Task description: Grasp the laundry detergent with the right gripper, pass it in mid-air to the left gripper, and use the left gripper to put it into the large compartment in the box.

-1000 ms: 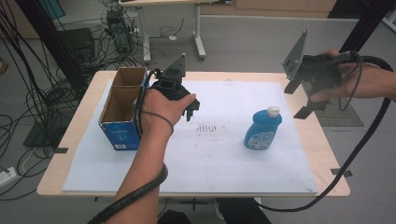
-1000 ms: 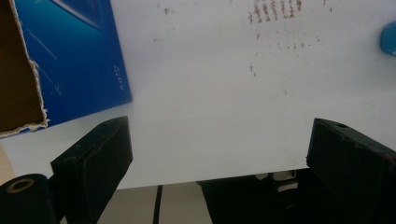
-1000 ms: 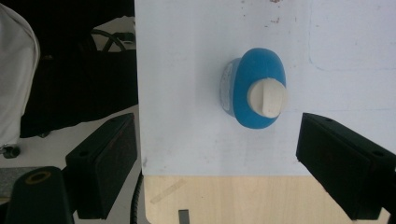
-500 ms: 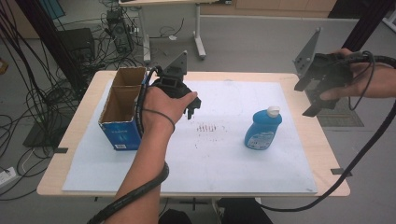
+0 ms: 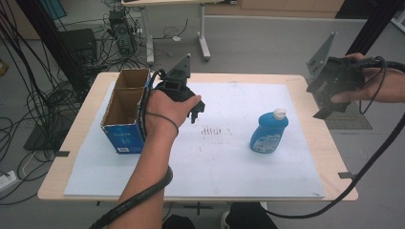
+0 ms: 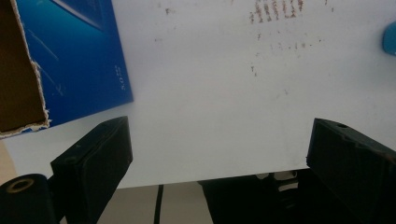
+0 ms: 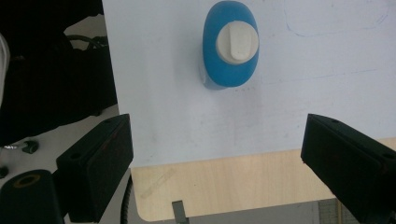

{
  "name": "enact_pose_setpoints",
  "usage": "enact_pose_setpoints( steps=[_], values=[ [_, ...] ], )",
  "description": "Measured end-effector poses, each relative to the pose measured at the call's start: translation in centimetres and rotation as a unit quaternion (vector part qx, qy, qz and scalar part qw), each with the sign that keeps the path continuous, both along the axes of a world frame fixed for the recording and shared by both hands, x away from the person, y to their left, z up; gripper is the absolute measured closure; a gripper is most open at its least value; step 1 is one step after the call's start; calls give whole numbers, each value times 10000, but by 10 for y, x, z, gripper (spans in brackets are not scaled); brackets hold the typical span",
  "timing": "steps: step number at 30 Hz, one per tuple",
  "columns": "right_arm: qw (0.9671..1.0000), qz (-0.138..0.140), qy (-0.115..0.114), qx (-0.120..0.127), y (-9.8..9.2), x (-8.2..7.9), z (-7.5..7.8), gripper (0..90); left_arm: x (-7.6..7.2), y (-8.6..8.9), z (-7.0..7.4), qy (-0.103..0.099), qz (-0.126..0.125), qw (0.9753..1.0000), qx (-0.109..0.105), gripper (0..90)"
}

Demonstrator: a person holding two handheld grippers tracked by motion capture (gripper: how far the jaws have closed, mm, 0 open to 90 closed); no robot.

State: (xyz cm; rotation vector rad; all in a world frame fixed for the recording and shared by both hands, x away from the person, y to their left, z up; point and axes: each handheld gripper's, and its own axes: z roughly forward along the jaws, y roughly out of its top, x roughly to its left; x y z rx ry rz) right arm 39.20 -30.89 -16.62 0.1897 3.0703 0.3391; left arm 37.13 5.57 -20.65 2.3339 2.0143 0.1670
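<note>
Blue bottle [image 5: 269, 133] upright, white cap (near right claw [image 5: 329, 102]); both claws released, left claw [image 5: 193, 114] too.

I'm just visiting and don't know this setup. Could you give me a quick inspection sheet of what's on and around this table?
Surface: wooden table under a white sheet with brown specks.
Job's things: blue bottle, white cap, upright; open blue box, inside looks empty.
Clutter: nothing seen.
Grippers: left gripper open beside the box; right gripper open, raised off the table's right edge.
Cables: one trails from each gripper; a tangle lies on the floor at left.
Surroundings: grey floor, another table behind.
</note>
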Motion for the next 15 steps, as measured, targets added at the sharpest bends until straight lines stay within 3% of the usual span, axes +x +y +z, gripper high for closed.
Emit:
enact_pose_setpoints(
  steps=[15],
  values=[
    [9985, -267, 45, 485, -22, 11, -33, 57, 4, 1, -7, 52, 10, 10000, 16, 73]
  ],
)
